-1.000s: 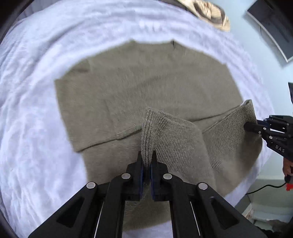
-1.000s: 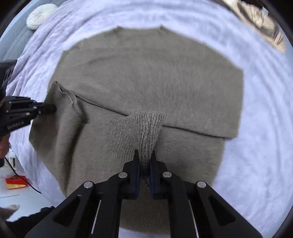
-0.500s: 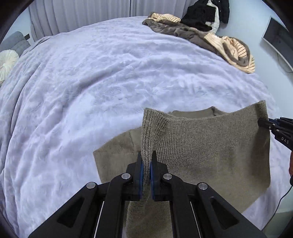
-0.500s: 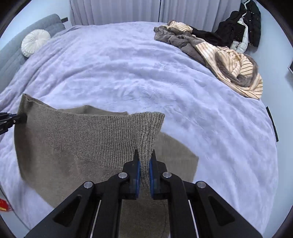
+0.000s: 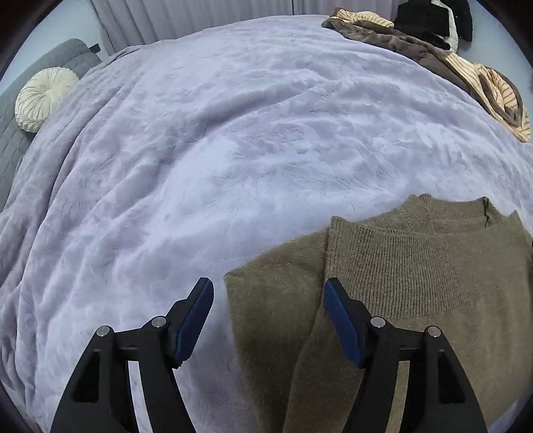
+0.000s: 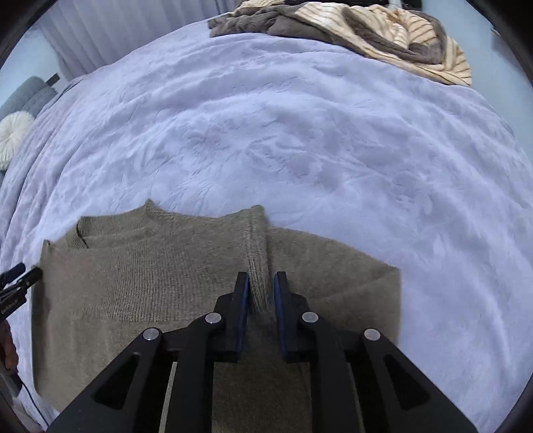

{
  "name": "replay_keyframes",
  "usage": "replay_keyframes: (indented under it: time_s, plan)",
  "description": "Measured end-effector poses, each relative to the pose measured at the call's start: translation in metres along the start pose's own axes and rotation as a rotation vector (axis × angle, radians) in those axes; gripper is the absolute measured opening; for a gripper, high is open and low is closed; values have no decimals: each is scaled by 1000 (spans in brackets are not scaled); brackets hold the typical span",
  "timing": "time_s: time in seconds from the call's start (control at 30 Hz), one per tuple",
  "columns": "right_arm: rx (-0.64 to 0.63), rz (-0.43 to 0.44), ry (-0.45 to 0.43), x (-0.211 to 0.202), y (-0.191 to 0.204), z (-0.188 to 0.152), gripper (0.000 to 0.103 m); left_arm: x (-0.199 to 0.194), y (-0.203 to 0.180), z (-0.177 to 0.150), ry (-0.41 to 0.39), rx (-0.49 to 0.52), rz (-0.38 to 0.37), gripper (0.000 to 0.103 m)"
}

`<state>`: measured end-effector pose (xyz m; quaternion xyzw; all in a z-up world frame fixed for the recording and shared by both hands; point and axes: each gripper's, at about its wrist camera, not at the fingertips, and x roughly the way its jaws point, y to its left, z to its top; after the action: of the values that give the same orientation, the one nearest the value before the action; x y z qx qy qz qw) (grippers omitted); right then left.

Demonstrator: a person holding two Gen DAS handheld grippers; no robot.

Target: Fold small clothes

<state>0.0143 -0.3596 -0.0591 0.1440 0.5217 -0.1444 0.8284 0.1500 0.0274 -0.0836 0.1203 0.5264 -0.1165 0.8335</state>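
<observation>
An olive-brown knit sweater (image 5: 416,283) lies on the lilac bedspread, its ribbed hem folded up to the collar. My left gripper (image 5: 268,289) is open wide over the sweater's left edge and holds nothing. In the right wrist view the sweater (image 6: 150,286) fills the lower left. My right gripper (image 6: 261,281) stands part open, with the ribbed hem corner (image 6: 258,253) still between its pads. The left gripper's fingertips (image 6: 20,276) show at the left edge of the right wrist view.
The lilac bedspread (image 5: 233,150) stretches far ahead. A pile of brown, striped and black clothes (image 5: 466,76) lies at the far right; it also shows in the right wrist view (image 6: 366,30). A round white cushion (image 5: 43,98) rests on a grey headboard at the left.
Both grippers carried the hem forward from the near side and laid it down by the collar. The left gripper opened wide and let go. The right gripper's jaws have parted.
</observation>
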Motion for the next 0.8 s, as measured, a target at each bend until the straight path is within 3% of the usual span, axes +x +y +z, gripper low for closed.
replay_keyframes:
  time_s: [0.1, 0.23, 0.4, 0.47, 0.53, 0.63, 0.67, 0.7, 0.8]
  plan:
    - [26, 68, -43, -33, -10, -6, 15, -23, -1, -7, -26, 19, -56, 70]
    - [-29, 182, -1, -38, 6, -26, 15, -26, -28, -23, 9, 50, -189, 70]
    - [-16, 167, 81, 4, 11, -56, 14, 9, -47, -54, 125, 21, -174, 70]
    - [-10, 167, 63, 1, 2, -58, 13, 2, -36, -61, 124, 5, -195, 70]
    - [14, 164, 75, -8, -10, -57, 14, -7, -27, -65, 135, 13, -164, 70]
    - [52, 217, 84, -32, -27, -67, 31, -19, -5, -78, 195, -25, -215, 70]
    - [69, 225, 87, -39, -33, -73, 44, -22, 2, -84, 220, -44, -249, 70]
    - [95, 232, 91, -47, -40, -82, 49, -23, 7, -92, 235, -55, -269, 70]
    - [161, 203, 121, -61, -62, -108, 49, -27, 13, -107, 272, -60, -330, 70]
